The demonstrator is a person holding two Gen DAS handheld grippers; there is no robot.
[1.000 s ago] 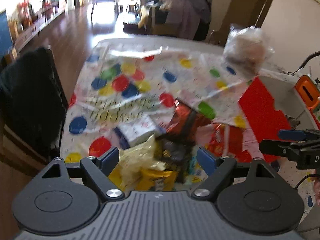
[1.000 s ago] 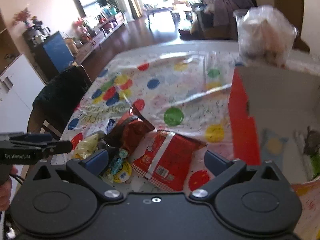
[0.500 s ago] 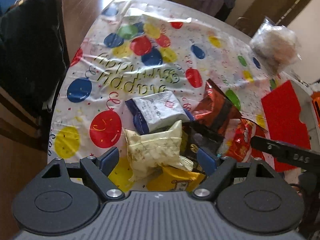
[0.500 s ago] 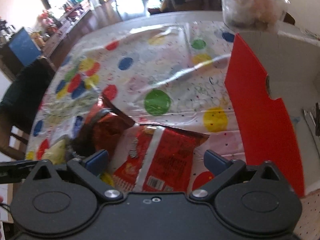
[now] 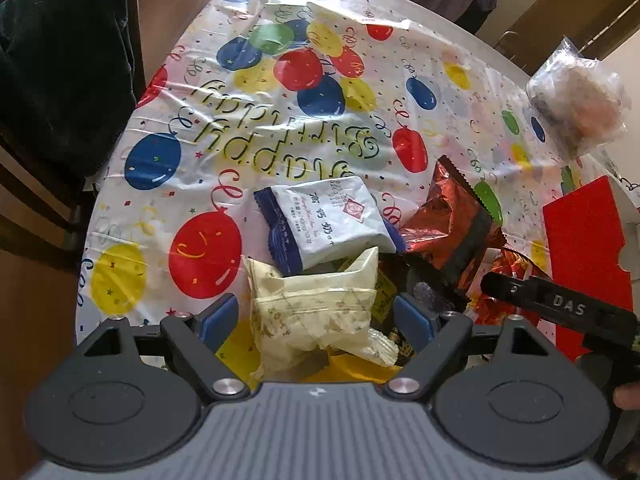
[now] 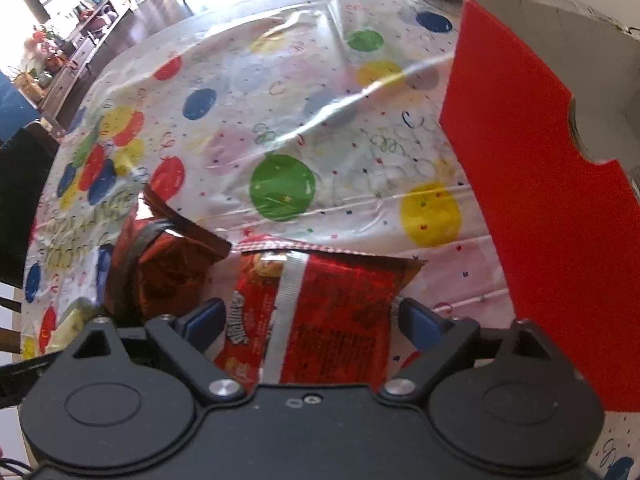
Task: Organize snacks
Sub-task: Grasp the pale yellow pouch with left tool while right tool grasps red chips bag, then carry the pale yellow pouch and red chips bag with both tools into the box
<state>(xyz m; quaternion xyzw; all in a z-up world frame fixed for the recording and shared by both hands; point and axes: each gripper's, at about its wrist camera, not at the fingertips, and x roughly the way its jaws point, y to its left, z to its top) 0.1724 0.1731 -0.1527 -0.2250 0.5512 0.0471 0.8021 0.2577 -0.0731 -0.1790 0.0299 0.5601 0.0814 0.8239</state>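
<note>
I'm at the reach step: both grippers point down over the snack pile on the tablecloth (image 5: 280, 92). My left gripper (image 5: 316, 316) is spread wide around the cream packet (image 5: 312, 308), pads not pressing it. My right gripper (image 6: 310, 320) is closing with the red bag (image 6: 320, 304) between its jaws, not yet pinched. Next I judge each needs to sink lower, clamp, then carry toward the red box (image 6: 532, 168) just right of the pile. I count 1 cream packet, 1 white packet (image 5: 332, 220), 1 dark-red bag (image 5: 452, 224), 1 red bag, 1 yellow packet (image 5: 352, 368) half hidden, 1 box, 2 grippers.
</note>
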